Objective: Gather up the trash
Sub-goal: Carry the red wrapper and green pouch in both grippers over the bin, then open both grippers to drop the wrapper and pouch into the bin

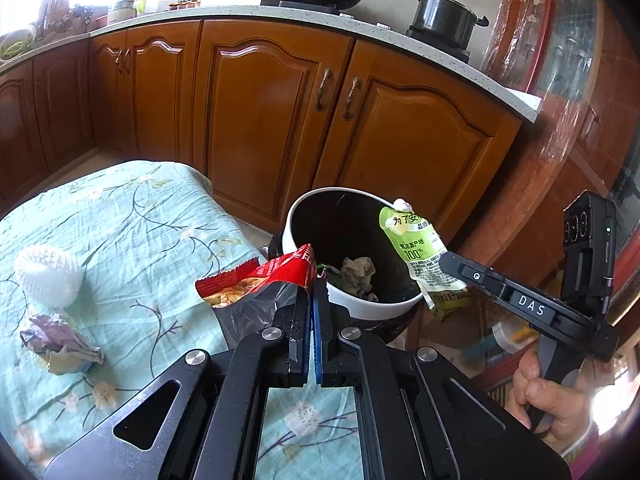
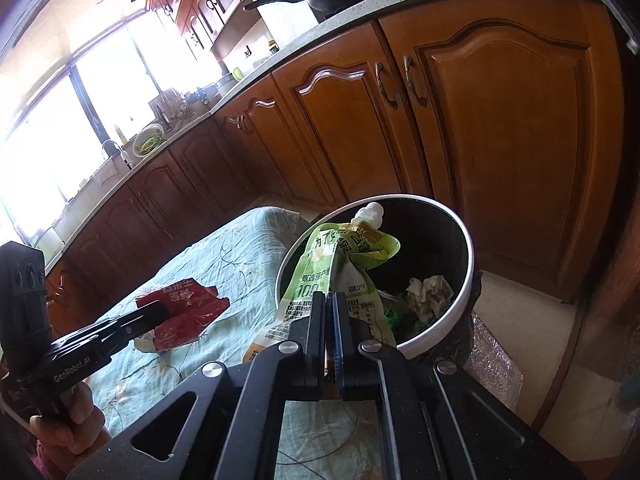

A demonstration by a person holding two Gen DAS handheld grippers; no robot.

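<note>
The left gripper point(image 1: 311, 292) is clamped on a red wrapper point(image 1: 260, 280), low centre of the left view, beside the bin point(image 1: 360, 308) but short of its mouth. The right gripper point(image 2: 329, 308) pinches a green pouch point(image 2: 316, 276) at the bin's near rim, centre of the right view.

Risks: the pouch hangs partly outside the rim, so letting go now may drop it down the bin's outer side. The wrapper is open and limp; it could catch the rim or spill crumbs on the cloth point(image 1: 132, 216). A foam net point(image 1: 48, 276) and crumpled paper point(image 1: 60, 344) wait at left.
</note>
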